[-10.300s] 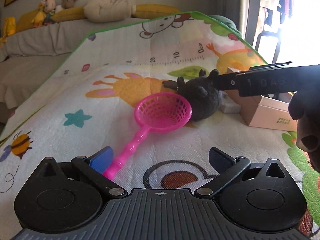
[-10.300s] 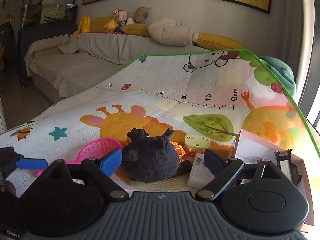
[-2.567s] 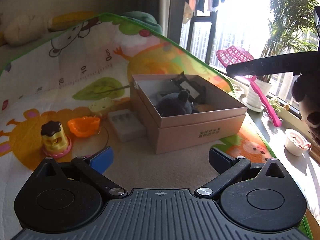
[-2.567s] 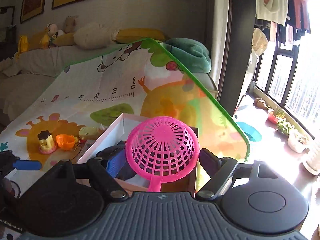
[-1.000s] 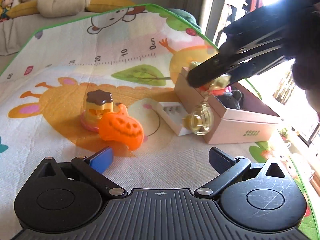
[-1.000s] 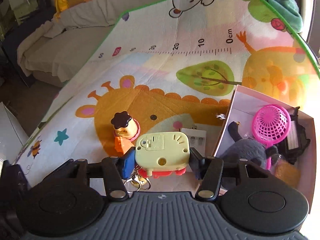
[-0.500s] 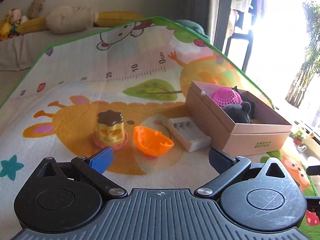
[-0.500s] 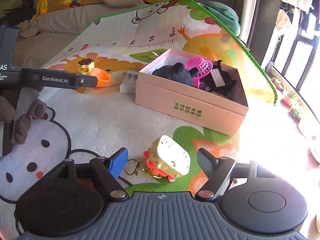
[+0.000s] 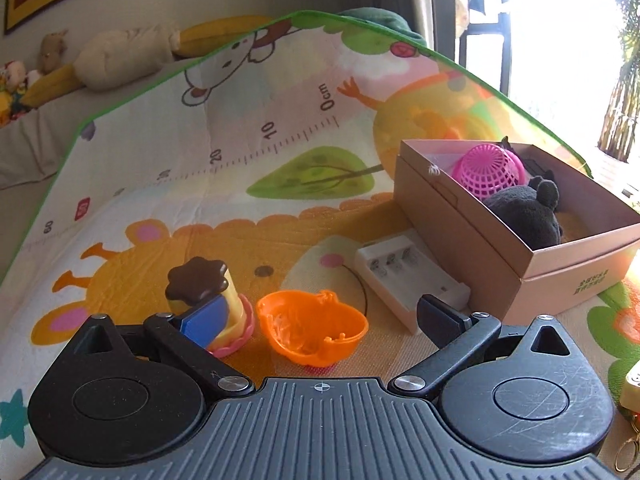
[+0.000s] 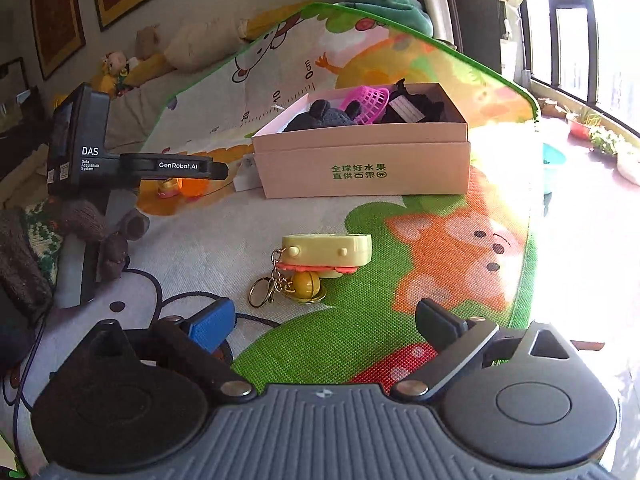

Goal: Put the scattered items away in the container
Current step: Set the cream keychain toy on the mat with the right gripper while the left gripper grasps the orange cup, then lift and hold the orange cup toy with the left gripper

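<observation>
The pink cardboard box [image 9: 500,256] [image 10: 360,168] stands on the play mat and holds a dark plush [image 9: 524,212], a pink net scoop [image 9: 486,172] and a black item. My left gripper [image 9: 320,316] is open, its fingers either side of an orange pumpkin-shaped cup [image 9: 312,330]; a yellow pudding toy [image 9: 200,284] sits just behind the blue finger. A white battery charger [image 9: 408,276] lies beside the box. My right gripper [image 10: 324,324] is open and empty, just short of a yellow keychain toy [image 10: 324,254] lying on the mat.
The left gripper's body [image 10: 132,166], held by a gloved hand [image 10: 48,240], reaches in from the left of the right wrist view. A sofa with cushions and plush toys [image 9: 120,56] lies beyond the mat. Windows and potted plants [image 10: 600,136] are to the right.
My left gripper has moved closer to the orange cup, which is now between its fingers. My right gripper has backed off from the yellow keychain toy, which lies flat on the mat.
</observation>
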`<action>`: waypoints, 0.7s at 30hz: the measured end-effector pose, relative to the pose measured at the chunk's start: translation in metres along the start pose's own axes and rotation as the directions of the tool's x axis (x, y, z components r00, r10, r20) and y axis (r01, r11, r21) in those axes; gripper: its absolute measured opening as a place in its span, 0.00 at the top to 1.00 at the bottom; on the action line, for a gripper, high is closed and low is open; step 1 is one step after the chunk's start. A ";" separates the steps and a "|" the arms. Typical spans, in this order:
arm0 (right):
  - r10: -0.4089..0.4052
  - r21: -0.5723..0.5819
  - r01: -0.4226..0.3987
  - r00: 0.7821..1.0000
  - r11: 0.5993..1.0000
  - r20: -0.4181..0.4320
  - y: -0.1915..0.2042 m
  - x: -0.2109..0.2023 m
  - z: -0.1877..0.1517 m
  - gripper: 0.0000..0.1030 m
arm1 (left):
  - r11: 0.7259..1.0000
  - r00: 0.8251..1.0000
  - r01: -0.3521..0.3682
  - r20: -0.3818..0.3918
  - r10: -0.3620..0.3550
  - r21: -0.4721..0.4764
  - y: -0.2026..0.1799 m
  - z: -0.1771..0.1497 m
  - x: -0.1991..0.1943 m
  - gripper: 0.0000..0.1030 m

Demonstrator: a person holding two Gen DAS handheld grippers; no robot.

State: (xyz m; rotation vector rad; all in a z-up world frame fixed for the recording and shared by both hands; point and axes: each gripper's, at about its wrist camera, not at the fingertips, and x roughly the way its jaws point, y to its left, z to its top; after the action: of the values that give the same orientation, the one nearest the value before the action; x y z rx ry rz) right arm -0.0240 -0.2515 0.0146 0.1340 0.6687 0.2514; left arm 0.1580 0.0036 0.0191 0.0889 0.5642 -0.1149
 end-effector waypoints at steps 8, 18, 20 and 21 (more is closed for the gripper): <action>0.059 0.096 -0.059 0.998 0.994 0.001 -0.015 0.002 0.000 0.00 | 0.998 0.999 -0.031 -0.031 0.032 0.046 -0.012 0.000 0.010 0.36; 0.066 0.110 -0.066 0.998 0.992 0.006 -0.017 0.003 0.000 0.00 | 0.996 0.997 0.067 -0.045 -0.064 0.053 -0.032 -0.018 -0.049 0.48; 0.068 0.114 -0.069 0.998 0.991 0.008 -0.018 0.003 0.001 0.00 | 0.989 0.990 0.138 -0.045 -0.136 0.056 -0.046 -0.025 -0.073 0.48; 0.069 0.115 -0.070 0.998 0.991 0.009 -0.018 0.003 0.001 0.00 | 0.982 0.983 0.178 -0.043 -0.176 0.063 -0.053 -0.029 -0.084 0.48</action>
State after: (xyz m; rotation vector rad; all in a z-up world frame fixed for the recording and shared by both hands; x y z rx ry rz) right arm -0.0177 -0.2681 0.0095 0.2687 0.6745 0.2794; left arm 0.0649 -0.0382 0.0368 0.1062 0.6055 -0.3062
